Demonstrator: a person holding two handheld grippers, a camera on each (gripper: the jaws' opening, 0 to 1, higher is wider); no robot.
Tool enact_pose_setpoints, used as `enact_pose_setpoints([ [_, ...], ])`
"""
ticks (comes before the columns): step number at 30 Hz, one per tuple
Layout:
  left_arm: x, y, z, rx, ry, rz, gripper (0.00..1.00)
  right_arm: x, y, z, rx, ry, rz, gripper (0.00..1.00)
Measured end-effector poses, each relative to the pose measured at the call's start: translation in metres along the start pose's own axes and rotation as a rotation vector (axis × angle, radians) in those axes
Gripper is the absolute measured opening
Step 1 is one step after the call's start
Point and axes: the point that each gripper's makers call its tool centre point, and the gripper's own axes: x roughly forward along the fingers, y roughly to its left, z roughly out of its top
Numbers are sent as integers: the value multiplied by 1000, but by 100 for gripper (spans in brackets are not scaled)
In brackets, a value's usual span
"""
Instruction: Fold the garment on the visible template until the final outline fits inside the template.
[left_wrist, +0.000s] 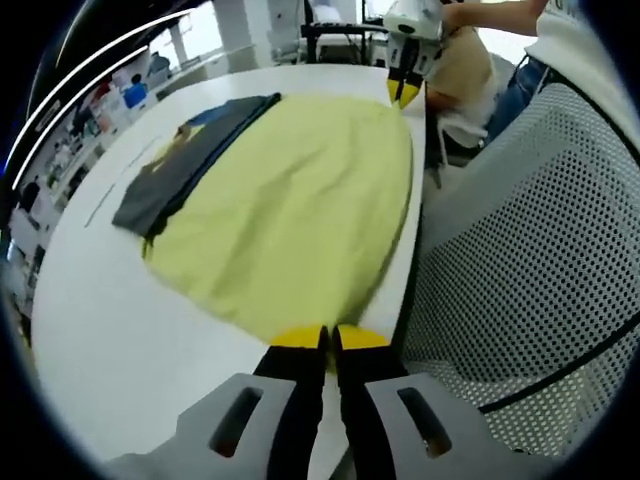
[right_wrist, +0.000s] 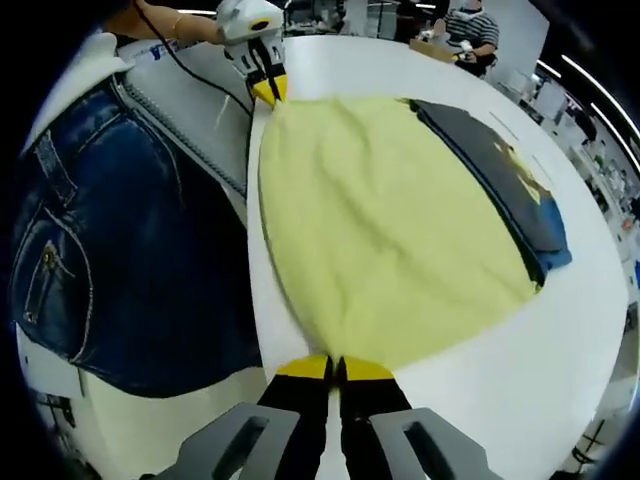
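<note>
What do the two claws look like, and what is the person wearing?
Each claw has black jaws with bright yellow tips on a light grey body with slots: the left claw and the right claw. A black cable runs to the white-bodied left claw in the right gripper view. The person wears blue jeans and a white top.

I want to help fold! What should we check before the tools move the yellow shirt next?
1. Left tool pinching the soft yellow garment: ok.
2. Right tool pinching its corner: ok.
3. Yellow cloth lying flat on the white table: ok.
4. Folded dark grey garment out from under it: not ok, its edge is tucked under.
5. Template outline: cannot tell.
</note>
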Motion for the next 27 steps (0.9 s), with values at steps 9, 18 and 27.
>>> enact_pose_setpoints([
  [9,-20,3,9,-2,20,-25,1,-24,0,17,-1,-42,10,0],
  [18,-34,1,14,12,49,-46,1,-36,8,26,-5,-35,54,0],
  [27,-50,-5,21,-7,52,-91,1,-54,14,32,-1,-31,94,0],
])
